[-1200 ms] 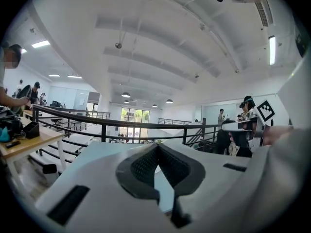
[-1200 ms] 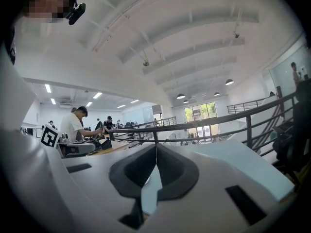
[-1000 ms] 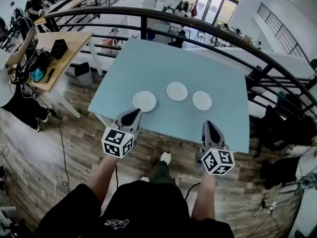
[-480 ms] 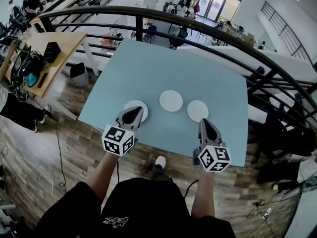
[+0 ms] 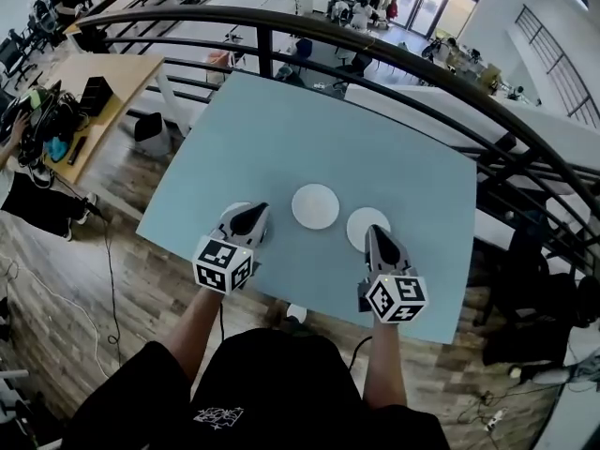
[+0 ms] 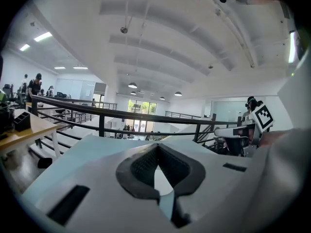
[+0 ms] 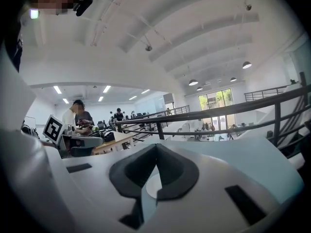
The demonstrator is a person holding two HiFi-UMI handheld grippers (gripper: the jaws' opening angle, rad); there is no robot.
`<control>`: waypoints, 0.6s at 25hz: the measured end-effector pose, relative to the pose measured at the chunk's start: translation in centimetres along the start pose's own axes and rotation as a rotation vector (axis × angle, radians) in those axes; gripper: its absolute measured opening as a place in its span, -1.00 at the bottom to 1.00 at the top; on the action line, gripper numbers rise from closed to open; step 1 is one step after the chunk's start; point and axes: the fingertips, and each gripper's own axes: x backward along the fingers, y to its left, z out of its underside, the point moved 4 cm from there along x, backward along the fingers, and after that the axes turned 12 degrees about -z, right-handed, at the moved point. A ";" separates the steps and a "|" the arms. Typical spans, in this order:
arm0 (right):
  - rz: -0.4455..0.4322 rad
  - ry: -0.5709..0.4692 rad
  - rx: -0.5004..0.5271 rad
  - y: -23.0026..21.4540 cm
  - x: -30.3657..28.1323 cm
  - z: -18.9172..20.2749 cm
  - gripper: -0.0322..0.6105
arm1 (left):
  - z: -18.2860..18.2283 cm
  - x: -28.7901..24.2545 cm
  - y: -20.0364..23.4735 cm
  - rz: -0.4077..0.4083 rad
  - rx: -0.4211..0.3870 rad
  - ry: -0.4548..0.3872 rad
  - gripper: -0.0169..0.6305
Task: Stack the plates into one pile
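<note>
Plates: three, white, all separate, none stacked yet. They sit in a loose row on the pale-blue table (image 5: 281, 129), toward the person's edge.

Left gripper (image 5: 251, 216) comes in over the near edge, jaws pressed together, tips meeting, nothing btwn them. Left plate (image 5: 231, 210) lies right under those jaws, mostly covered, just a sliver showing on the outer side. Can't tell if the tips touch it. In the left gripper view the jaws close to a point, w/ a bit of white plate and blue table seen thru the gap behind the tips.

Middle plate (image 5: 315, 206) sits just beside the left jaws, to their right and a touch ahead, in full view, clear of both grippers.

Right gripper (image 5: 375, 237): jaws likewise closed tight, empty. Right plate (image 5: 362, 220) is directly at and under its tips, near part hidden by the jaws, far part poking out ahead & to the left. Right gripper view: pads together, white rim visible thru the opening below them.

Both grippers point away from the person, tilted slightly down. Beyond the jaws, past the table's far edge, a dark railing (image 5: 375, 54) curves across. Off to the left jaws' outer side, a wooden desk (image 5: 112, 82) stands on a wood floor (image 5: 112, 279).
</note>
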 end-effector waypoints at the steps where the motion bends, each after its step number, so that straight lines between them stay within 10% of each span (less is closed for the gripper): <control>1: -0.006 0.005 -0.002 -0.7 -0.3 0.1 -0.88 | 0.1 -0.7 -0.3 -0.004 -0.002 0.005 -0.92; 15: -0.022 0.073 -0.087 -9.5 -3.2 2.6 -0.88 | 2.4 -8.3 -2.8 -0.007 0.003 0.113 -0.92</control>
